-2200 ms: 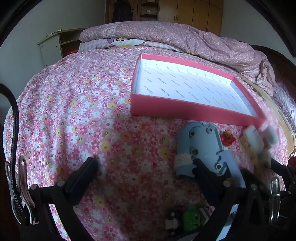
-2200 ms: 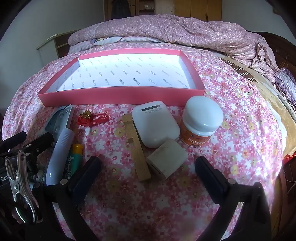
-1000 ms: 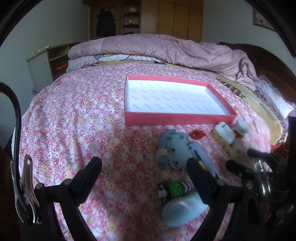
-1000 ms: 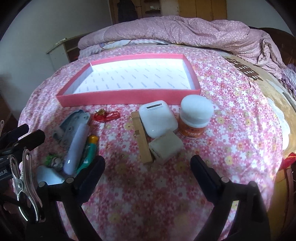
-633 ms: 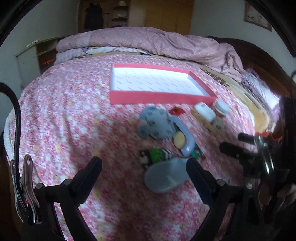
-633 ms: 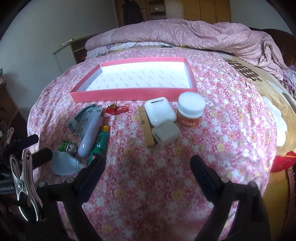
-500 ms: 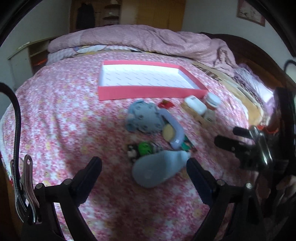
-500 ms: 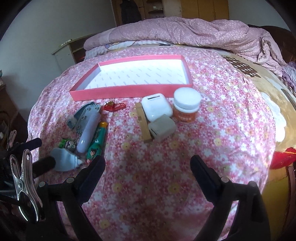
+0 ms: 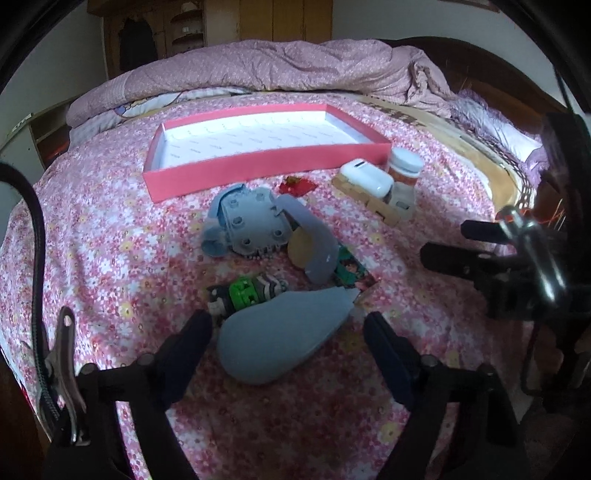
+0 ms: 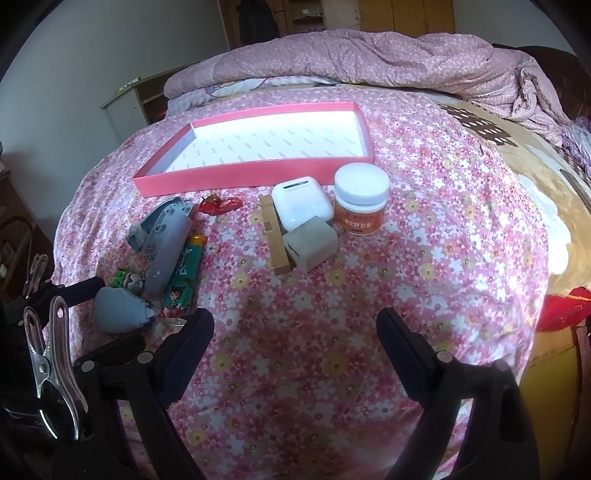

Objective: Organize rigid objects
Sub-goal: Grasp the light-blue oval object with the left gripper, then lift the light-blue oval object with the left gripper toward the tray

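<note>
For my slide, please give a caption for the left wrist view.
Left gripper closing around a blue-grey teardrop-shaped plastic piece on the floral bedspread, empty pink tray beyond.

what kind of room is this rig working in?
Most likely a home bedroom. The objects lie on a bed with a pink floral sheet, a rumpled pink quilt is heaped at the far end, and wooden wardrobe doors stand against the back wall.
</note>
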The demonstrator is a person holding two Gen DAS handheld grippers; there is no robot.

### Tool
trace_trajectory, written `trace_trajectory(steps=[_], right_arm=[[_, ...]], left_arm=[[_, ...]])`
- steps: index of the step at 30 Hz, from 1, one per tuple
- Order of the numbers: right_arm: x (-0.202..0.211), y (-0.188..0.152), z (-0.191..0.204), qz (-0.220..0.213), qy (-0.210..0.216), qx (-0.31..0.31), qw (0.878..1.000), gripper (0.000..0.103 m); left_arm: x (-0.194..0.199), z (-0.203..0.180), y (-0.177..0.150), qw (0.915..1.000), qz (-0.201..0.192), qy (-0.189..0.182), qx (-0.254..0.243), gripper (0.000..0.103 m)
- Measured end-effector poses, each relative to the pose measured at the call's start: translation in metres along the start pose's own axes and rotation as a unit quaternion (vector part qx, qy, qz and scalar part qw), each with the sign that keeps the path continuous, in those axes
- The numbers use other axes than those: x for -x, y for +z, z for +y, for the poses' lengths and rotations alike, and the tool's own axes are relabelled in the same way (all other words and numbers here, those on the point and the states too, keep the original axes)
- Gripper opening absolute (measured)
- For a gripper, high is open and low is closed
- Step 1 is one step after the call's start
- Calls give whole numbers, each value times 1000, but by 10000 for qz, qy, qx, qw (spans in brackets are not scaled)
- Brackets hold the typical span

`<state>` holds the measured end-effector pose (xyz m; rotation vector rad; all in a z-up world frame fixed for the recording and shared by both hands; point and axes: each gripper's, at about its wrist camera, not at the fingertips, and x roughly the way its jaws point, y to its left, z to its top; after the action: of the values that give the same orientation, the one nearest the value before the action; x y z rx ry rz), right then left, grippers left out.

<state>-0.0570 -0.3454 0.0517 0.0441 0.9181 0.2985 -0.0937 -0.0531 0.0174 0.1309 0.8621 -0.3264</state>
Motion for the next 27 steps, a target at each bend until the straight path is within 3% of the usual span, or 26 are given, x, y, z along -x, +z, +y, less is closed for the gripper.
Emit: trace_trajectory(steps=[9, 15, 21, 25, 27], right_arm=[[-7, -3, -1, 76, 65, -18, 9999, 92], [-8, -3, -2, 92, 64, -48, 9999, 92], [-9, -3, -1, 102, 54, -18, 9999, 92], [-10, -4, 0, 110, 52, 2, 9999, 92], [-10, -4, -1, 109, 56, 2, 9999, 92]], left_arm=[[2, 6, -3, 9999, -61, 46, 102, 61], [8, 14, -2, 9995, -79, -114, 267, 46], [1, 2, 4, 9995, -23, -310, -33, 47], [-8, -10, 8, 9993, -59, -249, -281, 63], [-11, -15, 11, 9991, -69, -199, -372, 66]])
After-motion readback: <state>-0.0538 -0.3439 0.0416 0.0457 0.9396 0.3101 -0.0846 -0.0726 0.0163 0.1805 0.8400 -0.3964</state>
